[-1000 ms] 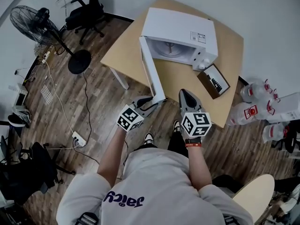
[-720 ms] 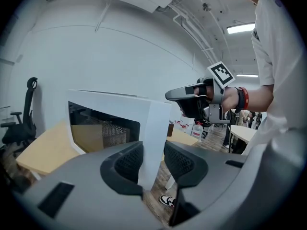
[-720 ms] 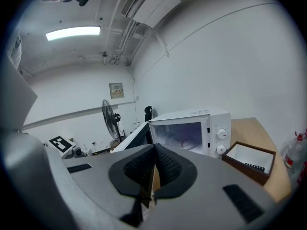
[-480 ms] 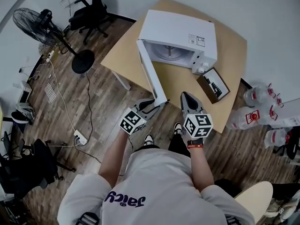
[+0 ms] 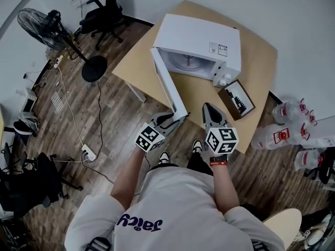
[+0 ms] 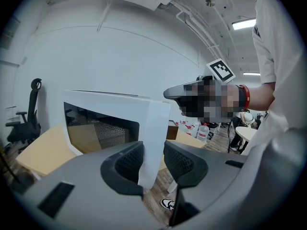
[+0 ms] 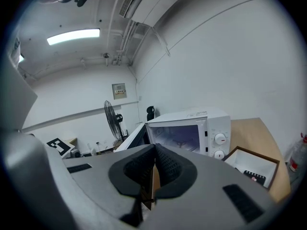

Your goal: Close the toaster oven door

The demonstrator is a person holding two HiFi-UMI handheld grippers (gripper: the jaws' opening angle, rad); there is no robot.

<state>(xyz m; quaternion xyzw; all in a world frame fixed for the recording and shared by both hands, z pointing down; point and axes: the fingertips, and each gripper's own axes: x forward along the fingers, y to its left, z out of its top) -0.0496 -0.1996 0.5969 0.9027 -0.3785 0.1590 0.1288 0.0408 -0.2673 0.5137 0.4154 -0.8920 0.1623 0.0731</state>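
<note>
The toaster oven [image 5: 201, 41] sat on the wooden surface [image 5: 201, 95] ahead of both sets of jaws. Its door [image 5: 168, 85] was swung wide on a side hinge, so the free edge reached back toward the person. The left gripper [image 6: 153, 159] had that free edge between its jaws, and the pads appeared to pinch the panel's two faces near its lower corner. The right gripper [image 7: 154, 162] hovered just beside it, its jaws pressed together on nothing, with the open cavity ahead of them.

To close the door well, the left hand would likely need to carry the edge along an arc about the hinge rather than push it straight, turning with the door so the pads did not twist off. The inner jaw would be trapped against the frame, so letting go just short and finishing with a push on the outer face seemed wise. The oven might slide, and the right gripper could steady its body.
</note>
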